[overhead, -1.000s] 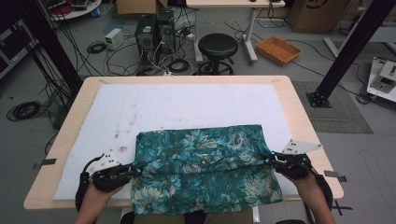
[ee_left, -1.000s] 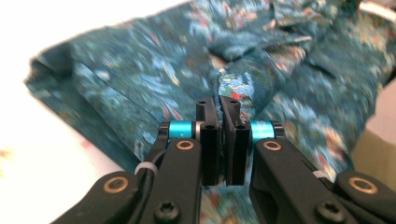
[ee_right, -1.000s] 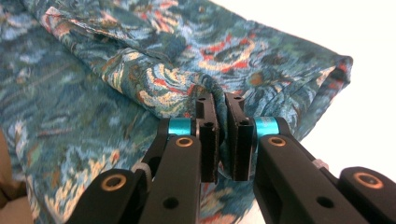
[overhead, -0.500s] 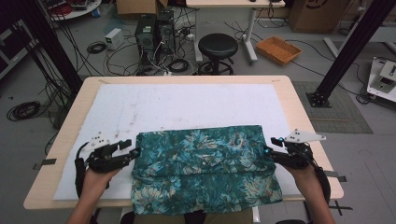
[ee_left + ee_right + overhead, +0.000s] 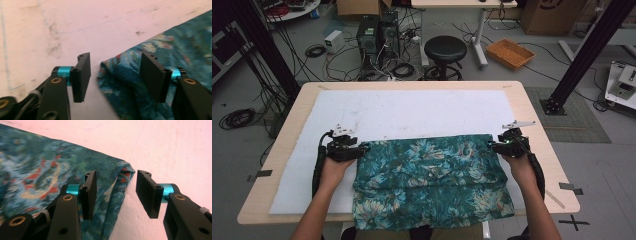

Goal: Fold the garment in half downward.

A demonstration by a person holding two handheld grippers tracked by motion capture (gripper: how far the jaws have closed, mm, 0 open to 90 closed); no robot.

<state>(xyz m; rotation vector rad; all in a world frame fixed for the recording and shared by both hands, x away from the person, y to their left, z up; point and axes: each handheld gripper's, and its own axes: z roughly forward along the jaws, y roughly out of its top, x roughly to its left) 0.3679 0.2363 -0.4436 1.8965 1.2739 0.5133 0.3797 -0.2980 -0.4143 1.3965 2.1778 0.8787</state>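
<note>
A teal floral cloth (image 5: 432, 180) lies folded on the white mat (image 5: 412, 110), and its near edge hangs over the table's front. My left gripper (image 5: 362, 148) sits at the cloth's far left corner. Its jaws have just been opening and now stand open. In the left gripper view (image 5: 116, 60) the cloth (image 5: 175, 47) has its corner between the pads, untouched. My right gripper (image 5: 493, 145) is at the far right corner, jaws also just opened. In the right gripper view (image 5: 117, 175) the cloth (image 5: 37, 165) has its folded corner lying loose between the open jaws.
The wooden table (image 5: 532, 115) shows bare mat beyond the cloth. On the floor behind stand a black stool (image 5: 445, 50), computer towers (image 5: 374, 32) with tangled cables, and an orange tray (image 5: 511, 52). A dark frame post (image 5: 582, 55) rises at the right.
Both grippers were shut on the cloth's side edges a second ago. They have let go, opened, and moved away from the person to the cloth's far corners.
</note>
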